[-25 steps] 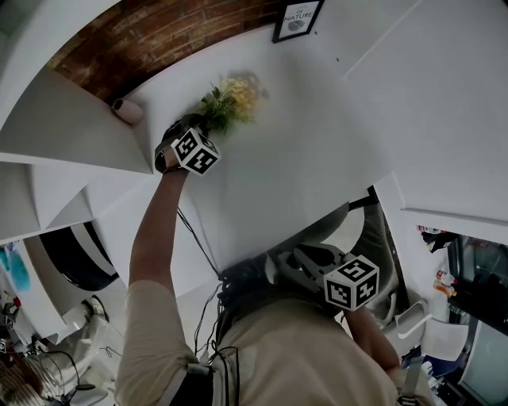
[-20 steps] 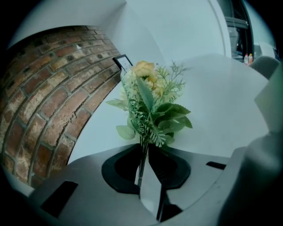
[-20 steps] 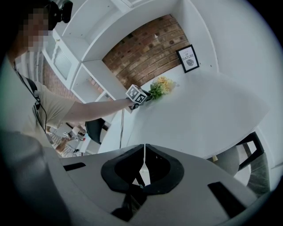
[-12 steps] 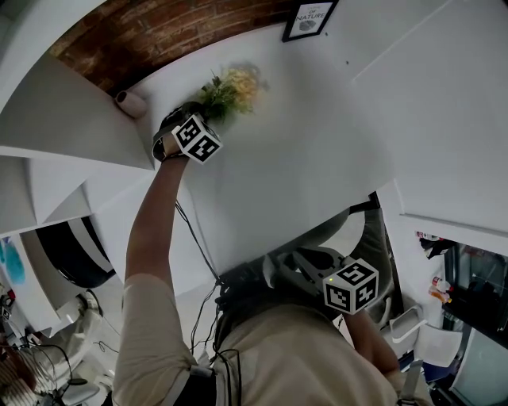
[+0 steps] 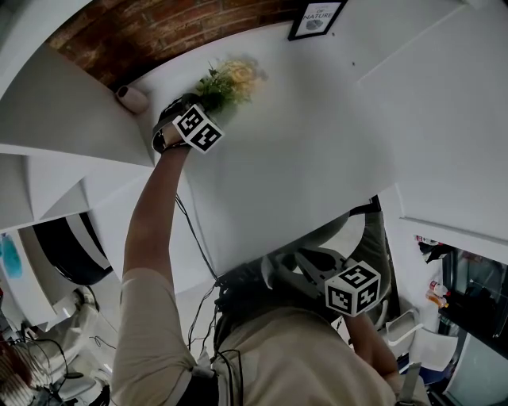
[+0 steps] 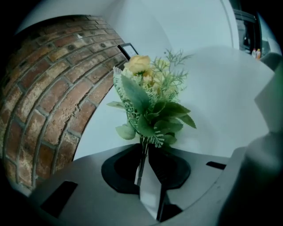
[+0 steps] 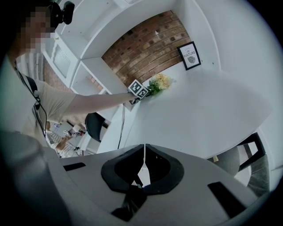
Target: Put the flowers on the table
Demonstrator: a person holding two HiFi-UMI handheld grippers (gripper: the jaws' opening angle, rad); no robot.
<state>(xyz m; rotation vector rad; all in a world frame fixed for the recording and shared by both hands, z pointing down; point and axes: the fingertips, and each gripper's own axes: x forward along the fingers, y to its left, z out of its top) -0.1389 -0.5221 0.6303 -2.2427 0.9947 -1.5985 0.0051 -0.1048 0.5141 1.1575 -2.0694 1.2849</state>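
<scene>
A bunch of yellow flowers with green leaves [image 5: 228, 81] is at the far side of the white table [image 5: 302, 151], near the brick wall. My left gripper [image 5: 205, 107] is stretched out there, shut on the stems. In the left gripper view the bunch [image 6: 148, 101] rises straight out of the gripper [image 6: 143, 152], with the thin stem [image 6: 141, 165] pinched between the jaws. I cannot tell whether the bunch touches the tabletop. My right gripper [image 5: 275, 266] stays low by the person's body at the table's near edge. Its jaws [image 7: 144, 150] meet with nothing between them. The right gripper view also shows the flowers [image 7: 159, 82] far off.
A framed picture [image 5: 316, 17] leans on the wall behind the table, beside the brick wall [image 5: 159, 32]. A small pale cylinder [image 5: 132, 98] lies on the white shelf to the left. A chair [image 5: 373, 238] stands under the table's near right edge. Cables hang at the left.
My left gripper and the flowers have moved a little farther across the table toward the brick wall. The right gripper has stayed by the person's body.
</scene>
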